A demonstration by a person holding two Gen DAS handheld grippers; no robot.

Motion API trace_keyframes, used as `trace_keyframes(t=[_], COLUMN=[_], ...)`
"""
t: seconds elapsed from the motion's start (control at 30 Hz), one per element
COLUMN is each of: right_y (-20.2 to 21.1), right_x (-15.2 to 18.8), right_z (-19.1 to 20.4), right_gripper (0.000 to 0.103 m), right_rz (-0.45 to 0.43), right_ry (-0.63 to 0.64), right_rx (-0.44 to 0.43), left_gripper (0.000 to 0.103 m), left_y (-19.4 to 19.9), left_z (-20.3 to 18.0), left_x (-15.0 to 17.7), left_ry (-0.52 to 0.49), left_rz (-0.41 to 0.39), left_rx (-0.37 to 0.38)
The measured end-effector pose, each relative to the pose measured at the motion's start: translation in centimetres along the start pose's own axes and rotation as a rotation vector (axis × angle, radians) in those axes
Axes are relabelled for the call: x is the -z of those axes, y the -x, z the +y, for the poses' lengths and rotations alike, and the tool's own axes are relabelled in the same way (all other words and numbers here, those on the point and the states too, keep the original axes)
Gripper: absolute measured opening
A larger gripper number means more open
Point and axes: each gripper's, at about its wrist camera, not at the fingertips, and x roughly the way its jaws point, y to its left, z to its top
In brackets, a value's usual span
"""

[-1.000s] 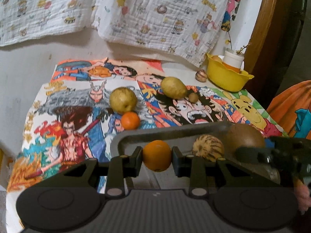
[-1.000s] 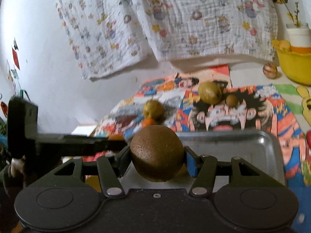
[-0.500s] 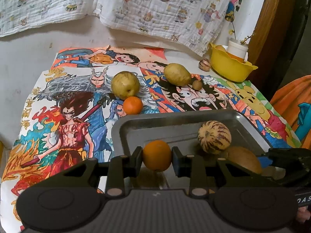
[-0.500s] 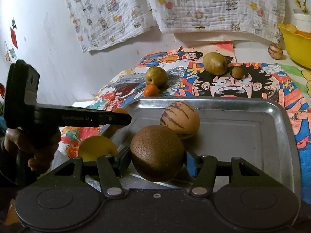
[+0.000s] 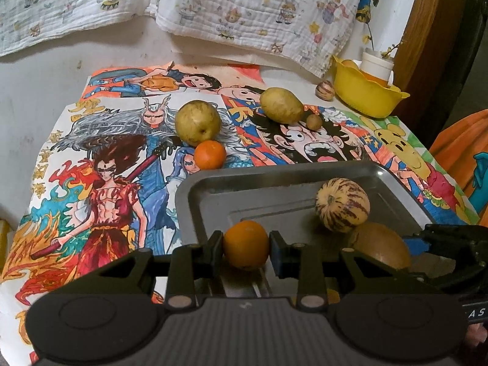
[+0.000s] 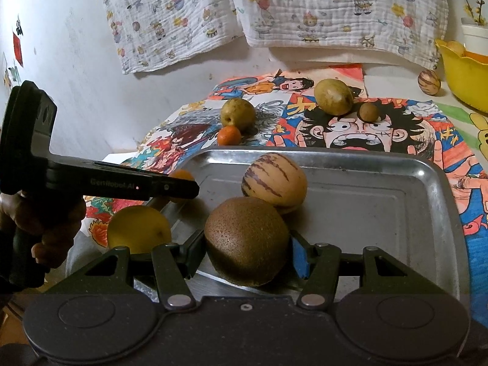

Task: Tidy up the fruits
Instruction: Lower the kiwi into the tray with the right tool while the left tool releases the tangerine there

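Note:
My left gripper (image 5: 246, 245) is shut on an orange (image 5: 245, 243) over the near left edge of a metal tray (image 5: 274, 183). My right gripper (image 6: 247, 250) is shut on a brown round fruit (image 6: 246, 239), held low over the tray's near edge (image 6: 396, 201); it also shows in the left wrist view (image 5: 381, 245). A striped melon (image 5: 342, 204) lies in the tray, also in the right wrist view (image 6: 274, 183). On the cartoon cloth lie a yellow pear (image 5: 197, 122), a small orange (image 5: 210, 154), a yellow-green fruit (image 5: 281, 105) and a small brown fruit (image 5: 313, 121).
A yellow bowl (image 5: 363, 93) with a white cup stands at the far right, a small striped fruit (image 5: 325, 90) beside it. A yellow fruit (image 6: 138, 228) lies left of the tray in the right wrist view. A patterned cloth hangs on the wall behind.
Both grippers have come down toward the tray with their fruits still held. The tray and the striped melon now show more fully below them.

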Motion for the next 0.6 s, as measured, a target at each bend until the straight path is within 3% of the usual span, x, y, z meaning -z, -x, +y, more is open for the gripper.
trace_keyframes(t=[0.1,0.3,0.37,0.43,0.6], right_y=[0.0,0.5,0.9,1.4,3.3], right_x=[0.1,0.2,0.2,0.3,0.8], right_z=[-0.1,0.1,0.2,0.3,1.1], right_gripper=[0.06,0.062,0.067,0.069,0.081], right_rz=[-0.008,-0.029,-0.053,-0.068,-0.116], right_ry=[-0.008,-0.004,-0.004,-0.016,0.006], right_rx=[-0.003,-0.007,-0.002,0.01,0.02], left_gripper=[0.037,0.055,0.059,0.074,0.088], left_y=[0.4,1.2,1.9,2.9,5.4], left_z=[-0.2,-0.4,-0.5,-0.5,-1.0], left_x=[0.0,0.2,0.3,0.5,1.2], left_ry=[-0.01,-0.004,0.016,0.036,0.048], left_rz=[-0.013,-0.038,-0.069,-0.109,-0.168], left_rx=[-0.01,-0.024,-0.024,-0.014,-0.019])
